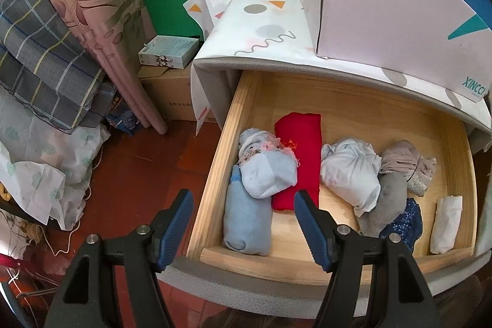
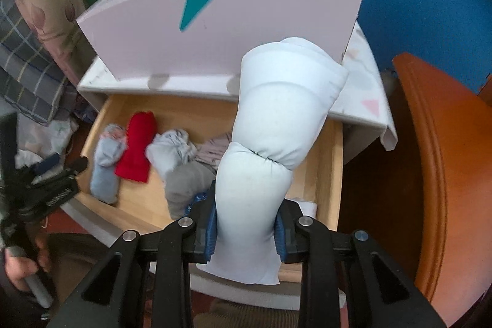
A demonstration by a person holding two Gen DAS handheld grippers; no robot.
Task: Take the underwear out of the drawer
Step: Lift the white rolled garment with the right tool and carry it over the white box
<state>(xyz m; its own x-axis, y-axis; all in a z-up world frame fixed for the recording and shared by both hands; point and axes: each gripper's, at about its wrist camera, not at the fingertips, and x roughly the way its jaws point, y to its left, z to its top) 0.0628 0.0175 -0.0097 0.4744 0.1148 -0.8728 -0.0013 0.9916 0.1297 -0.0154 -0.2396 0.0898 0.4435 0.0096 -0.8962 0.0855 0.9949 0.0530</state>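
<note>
Right gripper [image 2: 246, 225] clamped on pale-blue rolled underwear [image 2: 270, 149], long axis upright, tilted right, above open wooden drawer [image 2: 333, 149]. Left gripper [image 1: 243, 205] open, empty, over drawer's front-left corner.

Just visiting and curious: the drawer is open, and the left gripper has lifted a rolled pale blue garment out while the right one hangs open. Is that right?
Sides are swapped. The right gripper is shut on the rolled pale blue garment, as the right wrist view shows; the left gripper hangs open over the open drawer.
</note>
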